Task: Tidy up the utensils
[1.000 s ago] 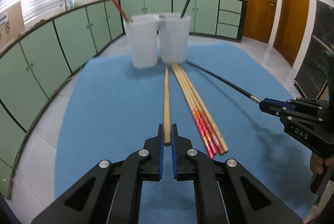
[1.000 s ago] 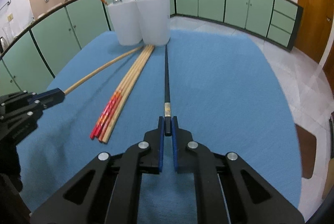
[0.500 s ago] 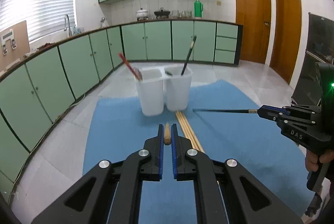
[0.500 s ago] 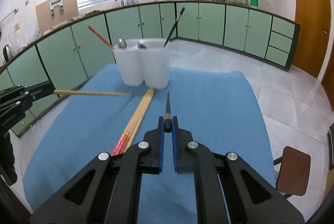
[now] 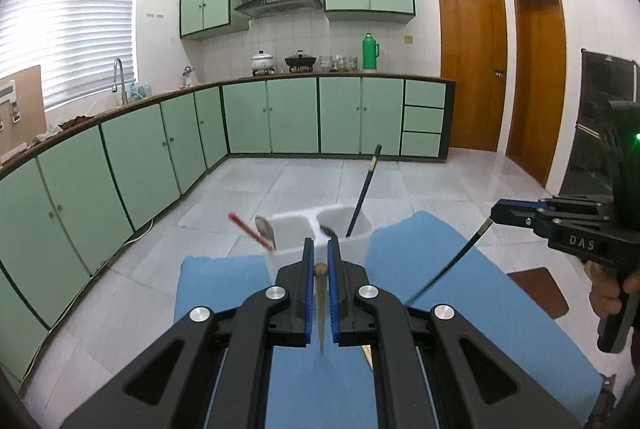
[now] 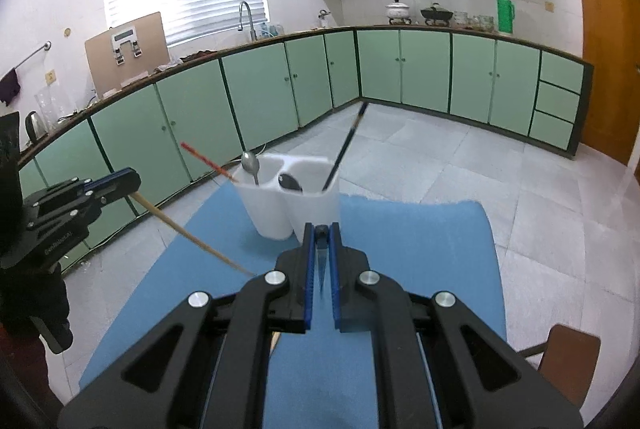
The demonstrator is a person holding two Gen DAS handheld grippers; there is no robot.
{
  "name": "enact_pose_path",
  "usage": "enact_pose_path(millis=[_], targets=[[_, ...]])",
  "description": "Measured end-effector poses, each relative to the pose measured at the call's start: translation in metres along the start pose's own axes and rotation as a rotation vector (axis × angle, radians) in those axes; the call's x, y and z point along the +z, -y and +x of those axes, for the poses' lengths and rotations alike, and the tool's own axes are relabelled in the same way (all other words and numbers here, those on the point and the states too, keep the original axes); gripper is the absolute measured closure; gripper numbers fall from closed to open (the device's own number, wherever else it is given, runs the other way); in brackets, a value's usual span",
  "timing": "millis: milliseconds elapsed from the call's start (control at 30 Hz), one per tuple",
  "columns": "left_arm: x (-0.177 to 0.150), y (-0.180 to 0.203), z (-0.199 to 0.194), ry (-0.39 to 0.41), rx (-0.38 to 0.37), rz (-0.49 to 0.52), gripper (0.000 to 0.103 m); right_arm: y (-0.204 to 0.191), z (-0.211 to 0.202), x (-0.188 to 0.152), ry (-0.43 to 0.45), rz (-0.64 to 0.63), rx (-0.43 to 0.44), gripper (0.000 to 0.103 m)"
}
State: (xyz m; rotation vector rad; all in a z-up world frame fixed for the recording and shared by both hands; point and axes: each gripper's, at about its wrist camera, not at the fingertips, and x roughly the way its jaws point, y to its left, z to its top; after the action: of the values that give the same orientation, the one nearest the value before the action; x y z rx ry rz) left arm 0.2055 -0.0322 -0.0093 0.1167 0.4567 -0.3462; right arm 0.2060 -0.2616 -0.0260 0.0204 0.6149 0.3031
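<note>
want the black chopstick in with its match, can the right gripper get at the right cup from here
Probably yes. The right gripper, shut on the black chopstick, is raised in front of the right cup, whose top is open apart from a spoon and one leaning chopstick. Nothing blocks the way.

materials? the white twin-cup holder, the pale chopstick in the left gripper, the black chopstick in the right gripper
White twin-cup utensil holder: looks like moulded plastic, slightly translucent, matte walls with rounded rims.
Pale tan chopstick in the left gripper: likely bamboo or wood; unpainted, dull, with a fibrous-looking end face.
Thin black chopstick in the right gripper: glossy dark finish with a metallic-looking band near the grip; lacquered wood or plastic, cannot tell.
</note>
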Motion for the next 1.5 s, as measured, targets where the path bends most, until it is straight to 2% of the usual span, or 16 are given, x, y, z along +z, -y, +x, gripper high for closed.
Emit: enact_pose_path(millis=[300,633,833,1000,1167,1367,1400,1433,1500], targets=[[0.028,0.0,-0.004,0.073,-0.021,0.014,0.097,-0.005,-0.007,0.05,0.032,-0.047,0.06,0.097],[0.083,-0.002,-0.015,0.221,-0.016,0.028,0.097,-0.021,-0.024,0.115,0.162,-0.135,0.09,0.097],[0.115,-0.003,0.003,0.299,0.032,0.053,0.097,-0.02,-0.012,0.155,0.249,-0.139,0.057,0.097],[0.118,-0.014,0.038,0.313,0.054,0.035,0.097,-0.01,0.023,0.169,0.266,-0.118,0.056,0.097],[0.106,-0.024,0.074,0.299,0.05,0.009,0.097,-0.004,0.063,0.166,0.231,-0.112,0.041,0.097],[0.085,-0.034,0.115,0.196,0.03,-0.017,0.096,0.003,0.105,0.144,0.139,-0.078,0.047,0.096],[0.08,-0.036,0.119,0.174,0.028,-0.024,0.092,0.002,0.11,0.141,0.123,-0.074,0.048,0.096],[0.077,-0.038,0.121,0.16,0.028,-0.029,0.081,0.003,0.113,0.137,0.109,-0.066,0.045,0.094],[0.071,-0.041,0.119,0.151,0.036,-0.036,0.068,0.003,0.114,0.13,0.106,-0.061,0.032,0.088]])
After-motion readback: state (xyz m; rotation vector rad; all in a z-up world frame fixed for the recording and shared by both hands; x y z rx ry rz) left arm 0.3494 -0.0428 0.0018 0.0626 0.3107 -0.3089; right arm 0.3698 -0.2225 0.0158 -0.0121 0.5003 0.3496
